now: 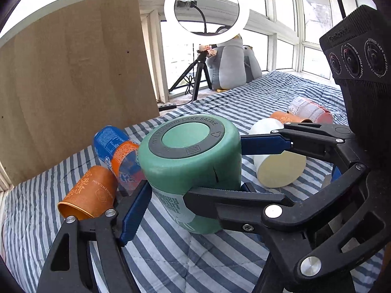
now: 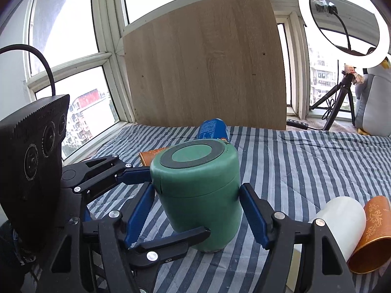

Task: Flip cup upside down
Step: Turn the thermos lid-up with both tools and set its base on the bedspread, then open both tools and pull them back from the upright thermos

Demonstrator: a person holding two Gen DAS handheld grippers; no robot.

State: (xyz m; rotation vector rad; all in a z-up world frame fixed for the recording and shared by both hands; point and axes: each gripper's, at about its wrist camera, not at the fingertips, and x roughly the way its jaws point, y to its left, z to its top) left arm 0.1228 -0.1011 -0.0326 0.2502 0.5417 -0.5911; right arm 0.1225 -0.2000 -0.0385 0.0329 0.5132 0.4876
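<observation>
A green cup point(image 1: 193, 171) stands upside down on the striped bedspread, its grey-ringed base facing up; it also shows in the right wrist view point(image 2: 198, 190). My right gripper point(image 2: 195, 217) surrounds its lower body, blue pads close on both sides, seemingly a small gap on the right. In the left wrist view, the right gripper's fingers point(image 1: 264, 144) flank the cup. My left gripper: one blue pad point(image 1: 133, 213) shows at the cup's left, the other is hidden. In the right wrist view its fingers point(image 2: 132, 171) reach the cup from the left.
Lying on the bedspread point(image 1: 220, 256) are an orange cup point(image 1: 90, 195), a blue-orange can point(image 1: 117, 151), a white cup point(image 1: 276, 156) and a pink bottle point(image 1: 310, 109). A wooden board point(image 2: 205, 61), ring light tripod point(image 1: 202, 19) and plush penguins point(image 1: 229, 63) stand behind.
</observation>
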